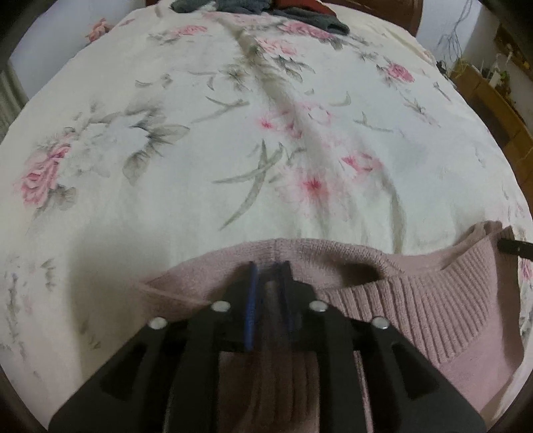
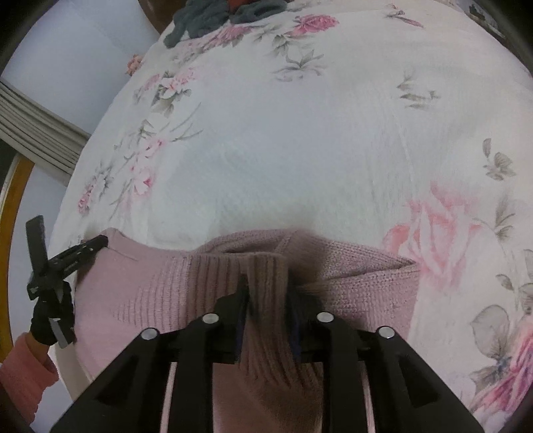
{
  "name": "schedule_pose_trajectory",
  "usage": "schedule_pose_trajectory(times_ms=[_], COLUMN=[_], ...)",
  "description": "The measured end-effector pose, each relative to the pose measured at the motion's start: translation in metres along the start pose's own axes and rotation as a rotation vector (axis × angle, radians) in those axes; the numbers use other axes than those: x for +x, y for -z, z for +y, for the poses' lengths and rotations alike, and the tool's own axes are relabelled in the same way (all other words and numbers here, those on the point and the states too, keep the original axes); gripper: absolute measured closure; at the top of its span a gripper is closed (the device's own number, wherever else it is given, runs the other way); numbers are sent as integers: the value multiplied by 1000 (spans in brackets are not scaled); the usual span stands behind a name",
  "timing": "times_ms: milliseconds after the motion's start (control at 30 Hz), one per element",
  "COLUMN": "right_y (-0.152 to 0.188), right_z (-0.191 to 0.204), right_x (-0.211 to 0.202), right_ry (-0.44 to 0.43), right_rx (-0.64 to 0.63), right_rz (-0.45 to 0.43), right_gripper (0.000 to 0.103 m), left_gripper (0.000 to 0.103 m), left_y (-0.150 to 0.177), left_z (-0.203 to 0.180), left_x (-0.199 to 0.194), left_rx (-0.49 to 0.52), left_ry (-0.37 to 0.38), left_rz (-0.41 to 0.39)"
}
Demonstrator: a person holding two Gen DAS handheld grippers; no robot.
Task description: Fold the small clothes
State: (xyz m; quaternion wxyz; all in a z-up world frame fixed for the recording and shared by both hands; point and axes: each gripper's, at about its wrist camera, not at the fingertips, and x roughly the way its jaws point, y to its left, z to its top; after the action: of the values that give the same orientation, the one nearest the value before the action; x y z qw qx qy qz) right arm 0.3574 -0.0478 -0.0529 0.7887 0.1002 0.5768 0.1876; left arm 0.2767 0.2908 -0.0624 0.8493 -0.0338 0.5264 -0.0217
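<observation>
Pink knit fabric fills the near part of both wrist views: a small sweater [image 1: 416,299] lies on a bed covered by a white sheet [image 1: 200,140] printed with pink flowers and grey-green leaves. The sweater sits at the near edge of the bed, its ribbed band stretched from left to right between the two grippers. The left gripper [image 1: 268,276] has its jaws closed to a narrow gap, with a fold of the sweater's plain knit edge pinched between its blue-lined fingers [image 1: 251,299]. The right gripper [image 2: 266,299] is likewise closed down on the sweater, clamping a bunched piece of the ribbed band that rises between its jaws. In the right wrist view the left gripper shows at the far left of the sweater, touching its corner, with a pink sleeve [image 2: 23,376] of the person behind it. At the far end of the bed lies a heap of dark grey clothes [image 1: 253,6] with something red among them. A wooden cabinet [image 1: 493,103] stands to the right of the bed.
</observation>
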Motion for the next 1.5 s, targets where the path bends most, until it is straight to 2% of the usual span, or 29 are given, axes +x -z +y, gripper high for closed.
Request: schedule_pose_trajectory(times_ms=[33, 67, 200, 300, 400, 467, 567, 633, 667, 733, 767, 833, 867, 933, 1067, 1167, 1267, 1367, 1433, 1500], right_y=[1, 2, 10, 13, 13, 14, 16, 17, 17, 17, 17, 16, 16, 16, 22, 26, 28, 24, 19, 14], right_z=[1, 0, -4, -4, 0, 4, 11, 12, 12, 11, 11, 10, 10, 11, 16, 22, 30, 30, 23, 14], right_x=[-3, -5, -11, -9, -5, -3, -1, -1, 0, 1, 2, 3, 2, 0, -14, -36, -67, -94, -88, -70], right_ry=[-5, -11, -41, -34, -24, -12, 0, 4, 3, 2, 2, 6, -8, -17, -26, -48, -81, -94, -79, -75], right_rx=[1, 3, 10, 2, -9, -25, -58, -64, -62, -55, -52, -51, -50, -61, -84, -93, -105, -88, -52, -3], right_rz=[0, 0, 26, 35, 38, 40, 44, 47, 47, 45, 46, 48, 51, 47, 14, -51, -144, -233, -224, -179], right_gripper=[62, 59, 55, 54, 54, 54, 57, 58, 59, 62, 64, 78, 80, 83, 85, 85, 85, 85, 85, 85], left_gripper=[66, 64, 52, 47, 44, 44, 45, 48, 50, 60, 71, 95, 95, 95, 95, 95, 95, 95, 95, 95], left_y=[2, 4, 20, 36, 42, 42, 39, 36, 36, 34, 34, 34, 34, 34, 38, 43, 44, 33, 24, 19], left_z=[2, 5, 19, 24, 22, 22, 21, 17, 14, 6, 4, 5, 5, -1, -33, -45, -46, -38, -23, -5], left_x=[-6, -12, -31, -35, -27, -24, -23, -23, -21, -15, -13, -16, -21, -41, -111, -153, -165, -150, -118, -79], left_rx=[-13, -31, -109, -121, -118, -131, -167, -175, -165, -144, -137, -149, -164, -143, 4, 81, 108, 60, -22, -111], left_ry=[7, 15, 70, 100, 77, 83, 173, 221, 221, 189, 178, 196, 222, 221, 198, 199, 163, 147, 145, 121], left_rz=[-6, -7, 28, 67, 114, 113, 112, 120, 134, 163, 169, 171, 156, 99, -122, -312, -422, -402, -309, -171])
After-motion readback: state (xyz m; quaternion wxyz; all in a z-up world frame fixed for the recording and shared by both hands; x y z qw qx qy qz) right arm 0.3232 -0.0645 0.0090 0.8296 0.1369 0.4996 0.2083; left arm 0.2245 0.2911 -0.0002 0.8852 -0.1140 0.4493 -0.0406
